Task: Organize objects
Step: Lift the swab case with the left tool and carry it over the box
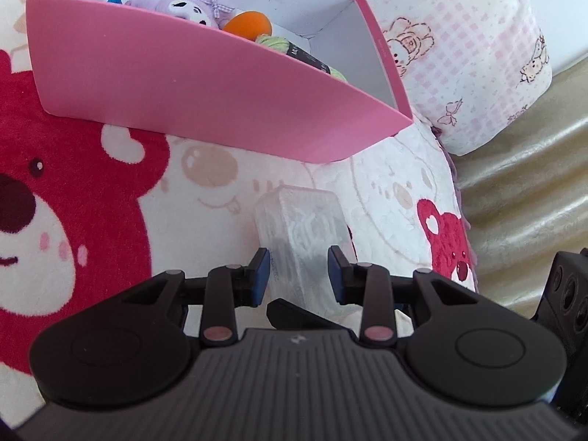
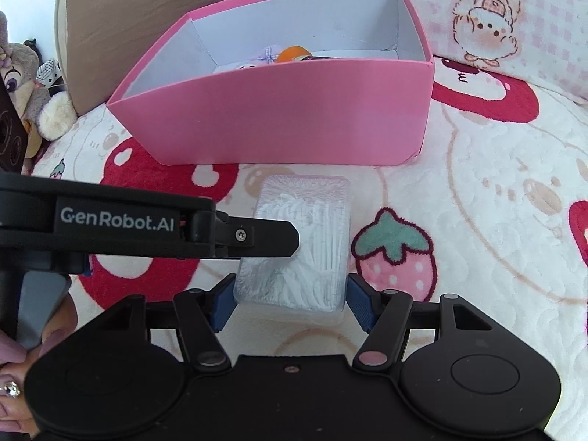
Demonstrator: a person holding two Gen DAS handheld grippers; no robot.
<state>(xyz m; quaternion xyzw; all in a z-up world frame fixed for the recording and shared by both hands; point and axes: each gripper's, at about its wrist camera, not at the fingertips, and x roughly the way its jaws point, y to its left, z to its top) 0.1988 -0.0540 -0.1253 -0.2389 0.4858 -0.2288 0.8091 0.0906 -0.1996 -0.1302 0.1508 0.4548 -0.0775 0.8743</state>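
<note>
The clear rectangular plastic case of white picks (image 2: 301, 242) sits just in front of the pink cardboard box (image 2: 294, 117), close to its near wall and roughly centred on it. Both tools are clenched on it. The right gripper (image 2: 290, 297) has its blue pads against the case's two long sides at the end farthest from the pink box. The left gripper (image 1: 298, 272) reaches in from the side, nearly closed, and appears to pinch the case across its thin dimension. The step in hand looks like carrying the case into the pink box. To do it well, both hands should rise together and keep the case level, since the hard, smooth plastic could twist or slip if one grip leads. The case has to clear the tall near wall before going forward, and the left grip should let go only once the case is over the opening. Inside the pink box, toward its far left, lie a lilac plush toy (image 1: 191, 7), an orange ball (image 1: 248, 24) and a green yarn skein with a dark label (image 1: 294, 46). The bare floor on the right is the better landing spot. Under the pink box is a soft cream blanket with red bears (image 2: 477, 220), so the box may shift if bumped. Behind it stand a brown cushion (image 2: 121, 18) and a pink-checked pillow (image 1: 459, 55), both clear of the path.
</note>
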